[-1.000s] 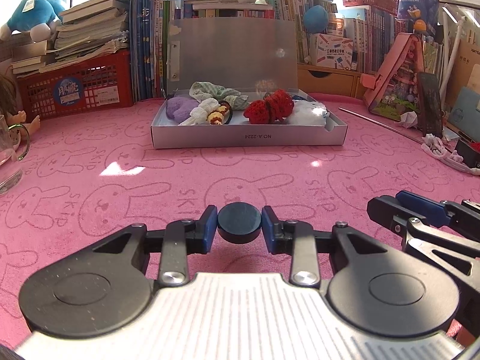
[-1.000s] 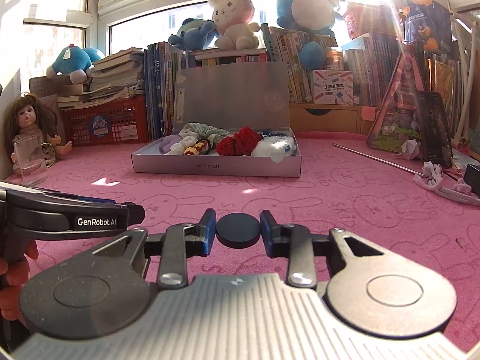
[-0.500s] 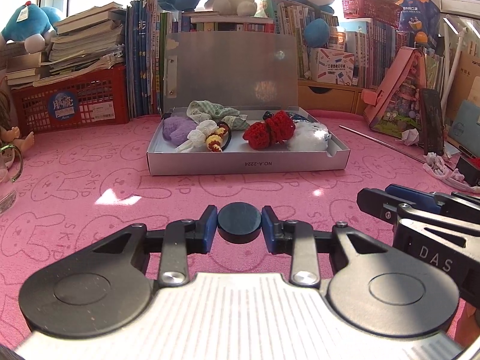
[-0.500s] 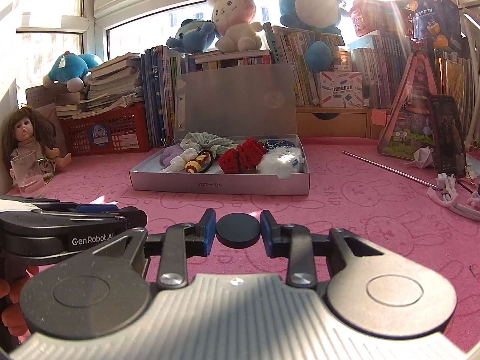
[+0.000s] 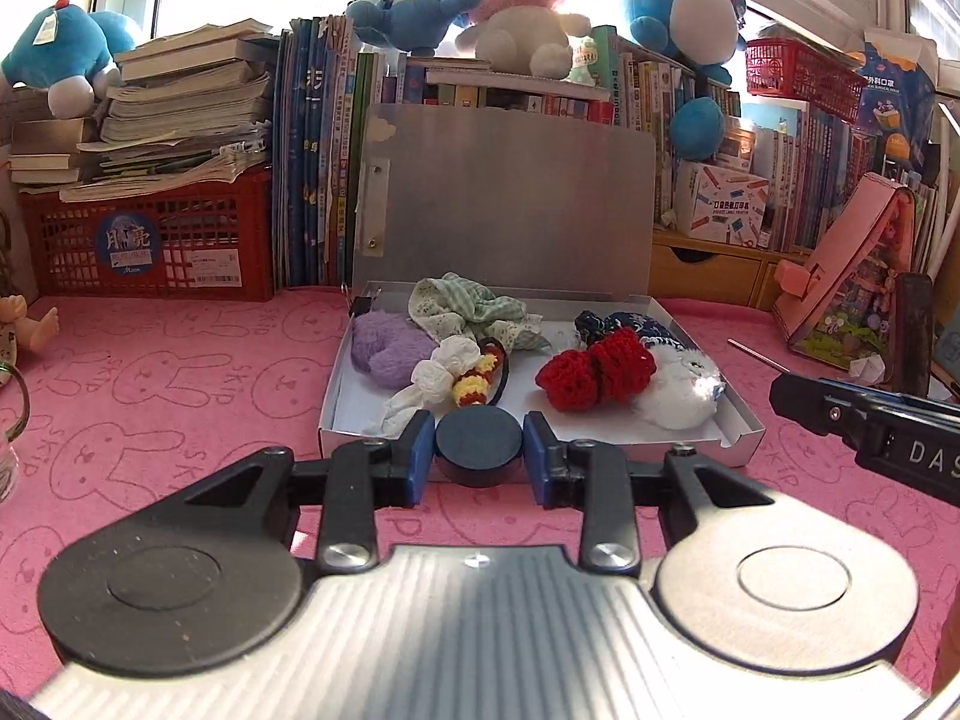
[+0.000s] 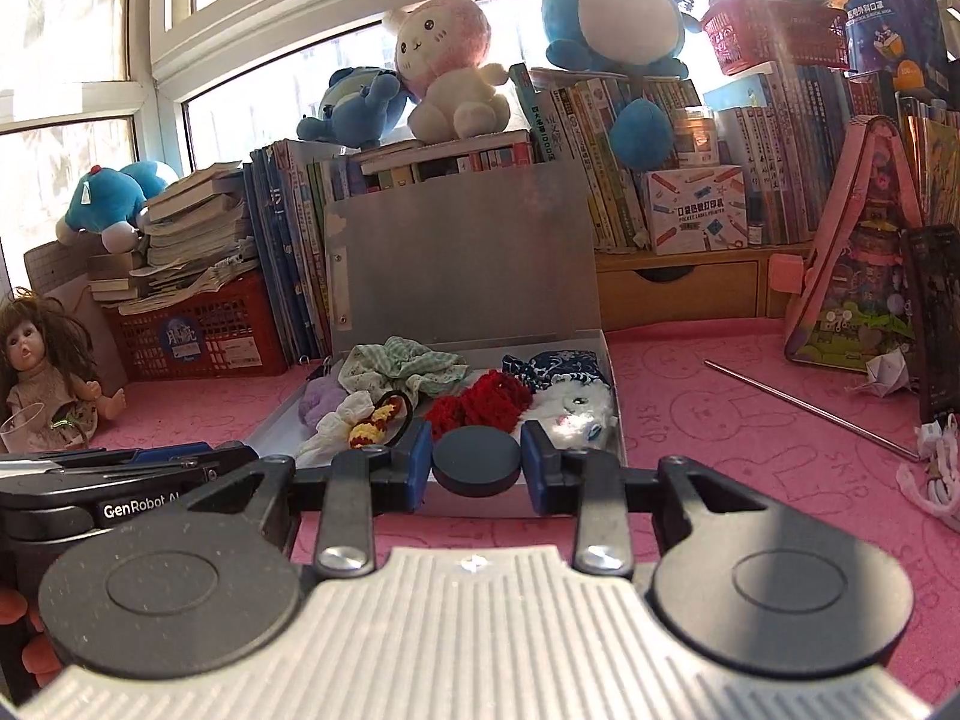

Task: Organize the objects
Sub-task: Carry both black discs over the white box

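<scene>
A shallow silver box (image 5: 744, 429) (image 6: 618, 414) stands open on the pink mat, its lid upright. Inside lie a purple fuzzy piece (image 5: 387, 351), a green checked cloth (image 5: 462, 306), a white and yellow scrunchie (image 5: 456, 381), a red crocheted scrunchie (image 5: 594, 372) (image 6: 483, 405), a white fluffy piece (image 5: 678, 396) and a dark blue cloth (image 6: 552, 369). My left gripper (image 5: 477, 456) and right gripper (image 6: 476, 462) hover just before the box's front wall. Each shows a black round disc between its blue fingers. Neither holds any item.
Books, a red crate (image 5: 150, 240) and plush toys line the back. A doll (image 6: 42, 378) and a glass (image 6: 24, 426) sit at the left. A pink triangular toy house (image 6: 864, 264), a metal rod (image 6: 810, 408) and white cords (image 6: 936, 474) lie at the right.
Both grippers have moved forward and risen toward the box, which now looks larger and closer. Their fingers keep the same spacing. The items in the box have not moved.
</scene>
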The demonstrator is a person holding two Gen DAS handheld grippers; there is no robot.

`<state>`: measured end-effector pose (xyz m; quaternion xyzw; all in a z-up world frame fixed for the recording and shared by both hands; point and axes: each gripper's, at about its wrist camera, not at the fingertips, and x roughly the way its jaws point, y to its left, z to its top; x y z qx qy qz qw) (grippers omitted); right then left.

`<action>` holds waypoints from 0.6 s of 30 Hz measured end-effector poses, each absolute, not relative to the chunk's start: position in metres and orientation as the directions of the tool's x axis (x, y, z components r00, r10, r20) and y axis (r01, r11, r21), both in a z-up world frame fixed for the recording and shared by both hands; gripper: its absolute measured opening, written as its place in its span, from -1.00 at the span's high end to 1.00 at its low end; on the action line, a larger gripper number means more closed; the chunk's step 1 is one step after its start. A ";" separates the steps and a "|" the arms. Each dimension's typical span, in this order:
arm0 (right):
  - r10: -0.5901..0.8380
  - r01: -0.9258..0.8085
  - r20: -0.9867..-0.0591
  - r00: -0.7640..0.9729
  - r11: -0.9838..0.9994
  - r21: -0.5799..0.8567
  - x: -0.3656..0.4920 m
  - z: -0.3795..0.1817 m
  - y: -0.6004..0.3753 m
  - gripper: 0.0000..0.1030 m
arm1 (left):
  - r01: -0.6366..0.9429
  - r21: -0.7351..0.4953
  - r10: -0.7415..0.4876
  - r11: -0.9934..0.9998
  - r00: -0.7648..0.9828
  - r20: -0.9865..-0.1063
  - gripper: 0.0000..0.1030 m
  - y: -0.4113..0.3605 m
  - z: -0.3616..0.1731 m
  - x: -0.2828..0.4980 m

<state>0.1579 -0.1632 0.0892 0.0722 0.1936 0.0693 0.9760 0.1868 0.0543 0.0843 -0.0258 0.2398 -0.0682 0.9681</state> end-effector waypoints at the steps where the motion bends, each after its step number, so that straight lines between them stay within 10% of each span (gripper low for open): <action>1: 0.166 -0.108 -0.374 0.913 0.979 0.170 0.163 0.089 -0.163 0.29 | 0.117 -0.082 -0.142 0.990 0.876 -0.460 0.27 0.055 0.084 0.191; 18: 0.185 -0.120 -0.475 0.860 0.979 0.165 0.242 0.071 -0.145 0.29 | 0.062 -0.070 -0.091 0.996 0.832 -0.548 0.27 0.047 0.059 0.271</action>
